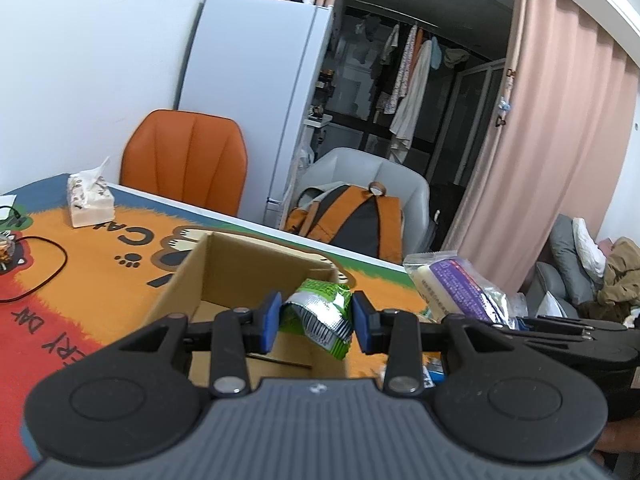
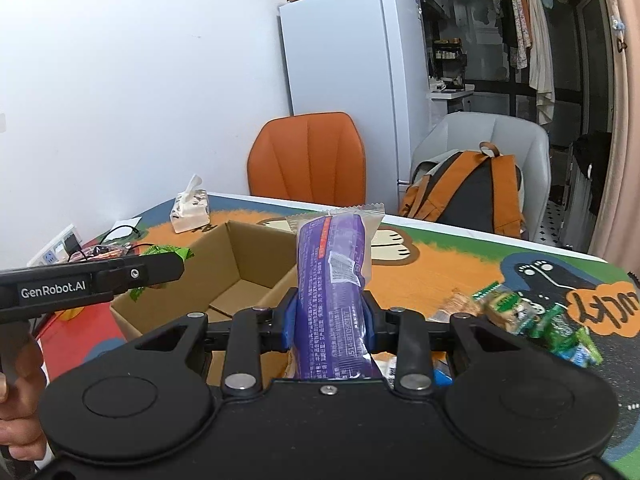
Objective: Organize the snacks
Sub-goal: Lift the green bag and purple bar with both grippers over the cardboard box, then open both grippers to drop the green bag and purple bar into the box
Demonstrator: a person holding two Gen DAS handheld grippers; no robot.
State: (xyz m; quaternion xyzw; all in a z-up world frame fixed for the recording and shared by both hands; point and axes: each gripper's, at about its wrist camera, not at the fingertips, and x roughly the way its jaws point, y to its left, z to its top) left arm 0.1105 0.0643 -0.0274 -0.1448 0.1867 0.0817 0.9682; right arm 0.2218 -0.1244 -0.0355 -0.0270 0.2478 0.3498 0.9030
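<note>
An open cardboard box [image 1: 224, 276] stands on the colourful table mat; it also shows in the right wrist view [image 2: 240, 276]. My left gripper [image 1: 314, 318] is shut on a green and silver snack packet [image 1: 320, 312] and holds it over the box's right side. My right gripper [image 2: 330, 316] is shut on a long purple snack pack [image 2: 334, 276], held upright just right of the box. That purple pack shows at the right of the left wrist view [image 1: 460, 288]. The left gripper with its green packet [image 2: 160, 254] shows at the left of the right wrist view.
Several small green snack packets [image 2: 552, 324] lie on the mat at the right. A tissue pack [image 1: 90, 200] and a black cable [image 1: 44, 268] lie at the far left. An orange chair [image 2: 308, 160] and a grey chair with a backpack [image 2: 468, 192] stand behind the table.
</note>
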